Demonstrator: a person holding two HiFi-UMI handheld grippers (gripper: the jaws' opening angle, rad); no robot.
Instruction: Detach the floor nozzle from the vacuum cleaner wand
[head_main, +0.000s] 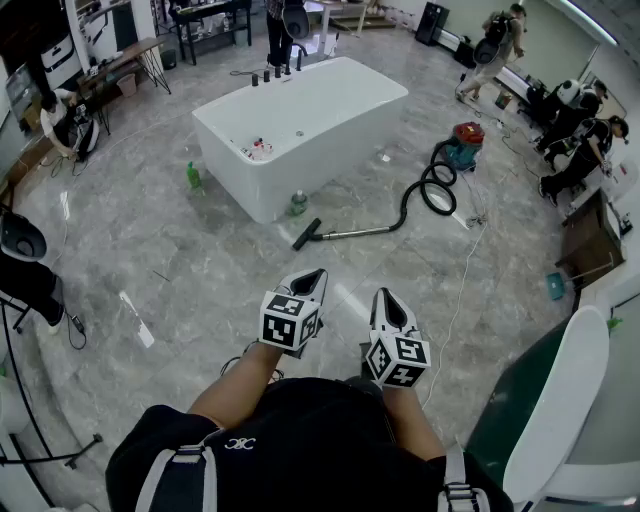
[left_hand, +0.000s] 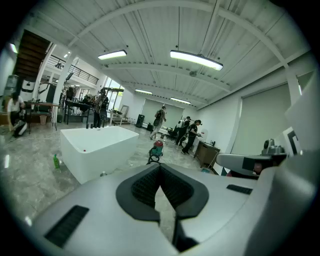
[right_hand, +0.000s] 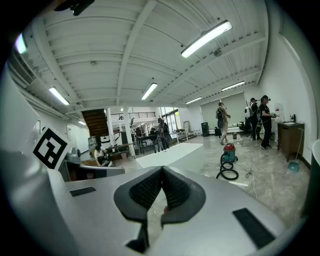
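The vacuum cleaner lies on the grey floor beside the white bathtub. Its black floor nozzle sits at the near end of the metal wand. A black hose curls from the wand to the red and teal canister. My left gripper and right gripper are held close to my chest, well short of the nozzle. Both are shut with nothing between the pads. The canister shows far off in the left gripper view, and the canister with its hose also in the right gripper view.
A green bottle and a small jar stand on the floor by the tub. A white cable runs across the floor at right. Several people work at the far walls. A white chair back is close at my right.
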